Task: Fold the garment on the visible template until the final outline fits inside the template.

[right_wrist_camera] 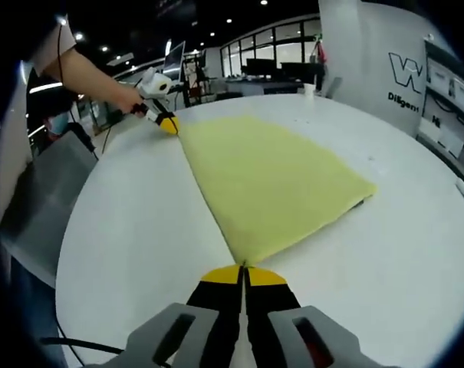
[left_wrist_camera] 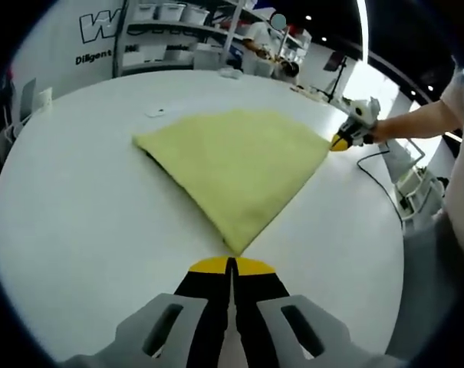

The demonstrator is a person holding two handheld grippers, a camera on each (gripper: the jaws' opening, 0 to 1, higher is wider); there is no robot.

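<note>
Gripping opposite corners of the yellow garment (left_wrist_camera: 235, 169), my left gripper (left_wrist_camera: 232, 264) and right gripper (right_wrist_camera: 243, 270) have fingers clenched; it lies flat on the white round surface (left_wrist_camera: 78, 207), shelving (left_wrist_camera: 170, 23) beyond.

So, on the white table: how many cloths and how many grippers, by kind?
Yellow cloth: 1
Grippers: 2, left and right, each shut on a corner of the cloth
Total: 3
</note>
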